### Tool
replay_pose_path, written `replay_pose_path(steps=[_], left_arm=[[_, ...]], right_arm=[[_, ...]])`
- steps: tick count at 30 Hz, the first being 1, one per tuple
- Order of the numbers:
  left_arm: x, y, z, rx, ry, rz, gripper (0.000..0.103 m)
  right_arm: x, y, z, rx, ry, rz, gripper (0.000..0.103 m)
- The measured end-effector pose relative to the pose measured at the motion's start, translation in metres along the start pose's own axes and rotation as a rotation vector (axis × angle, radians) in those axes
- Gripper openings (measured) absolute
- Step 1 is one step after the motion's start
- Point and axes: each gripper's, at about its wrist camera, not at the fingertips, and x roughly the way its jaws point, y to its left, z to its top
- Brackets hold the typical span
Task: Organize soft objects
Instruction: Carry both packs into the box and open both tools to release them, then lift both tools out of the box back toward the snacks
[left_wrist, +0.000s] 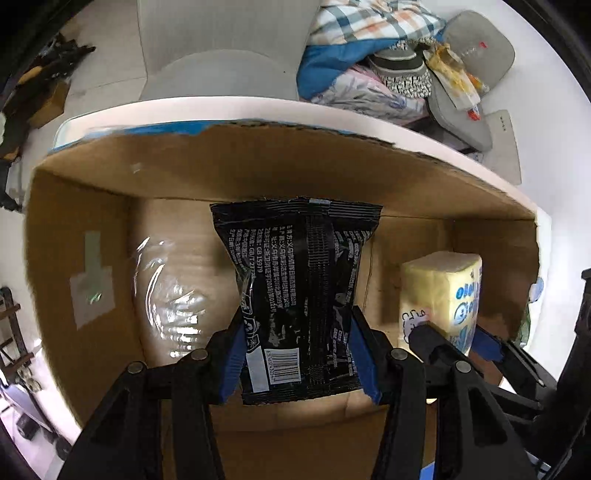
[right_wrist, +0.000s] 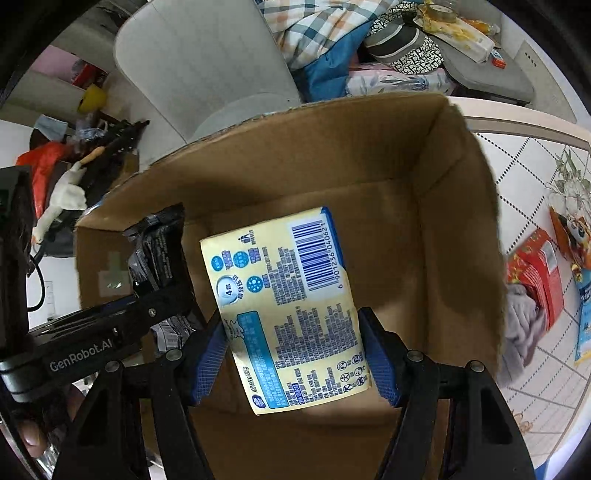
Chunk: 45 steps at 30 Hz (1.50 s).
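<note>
Two hand-held grippers hang over the open cardboard box (left_wrist: 92, 229): the left hand-held gripper (left_wrist: 297, 352) clamps a black packet (left_wrist: 295, 280). At its 3 o'clock, the right hand-held gripper (right_wrist: 293, 354) clamps a yellow tissue pack (right_wrist: 288, 306), apparently above the box floor.

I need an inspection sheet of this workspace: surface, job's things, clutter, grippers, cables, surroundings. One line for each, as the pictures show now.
Surface: white round table, partly under a patterned white cloth.
Job's things: open brown cardboard box; black plastic snack packet; pale yellow tissue pack with blue print; both are over the box.
Clutter: heap of checked and blue fabrics, grey cap, red carton, grey cloth.
Grippers: left gripper shut on the snack packet; right gripper shut on the tissue pack; blue-padded fingers.
Cables: thin black cable at far left.
Surroundings: grey chair back; cluttered floor.
</note>
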Motion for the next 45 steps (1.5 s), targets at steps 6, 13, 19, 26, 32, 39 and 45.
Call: replay_pose_path(steps=[6,13,19,26,32,39,45], left_arm=[[0.01,0.008,0.005,-0.007,0.046,0.006,0.051],[0.003,0.016,0.004,-0.018,0.012,0.03,0.066],[-0.022,0.022,-0.011,0.003,-0.058,0.085,0.092],[-0.048,0.031,-0.042,-0.023,-0.155,0.13,0.101],[-0.075,0.03,-0.084,-0.03,-0.232,0.166,0.101],[-0.103,0.014,-0.132,-0.024,-0.338,0.215,0.101],[-0.126,-0.002,-0.175,0.021,-0.39,0.213,0.101]], right_arm=[[0.021,-0.005,0.017,0.004,0.005,-0.001,0.071],[0.029,-0.005,0.022,-0.018,0.012,0.028,0.077],[0.016,-0.006,0.014,-0.039,0.013,-0.006,0.084],[-0.008,0.007,-0.019,-0.103,0.023,-0.072,0.103],[-0.03,0.013,-0.055,-0.165,-0.002,-0.139,0.103],[-0.069,0.022,-0.094,-0.207,-0.083,-0.176,0.103],[-0.113,0.024,-0.135,-0.226,-0.142,-0.165,0.103]])
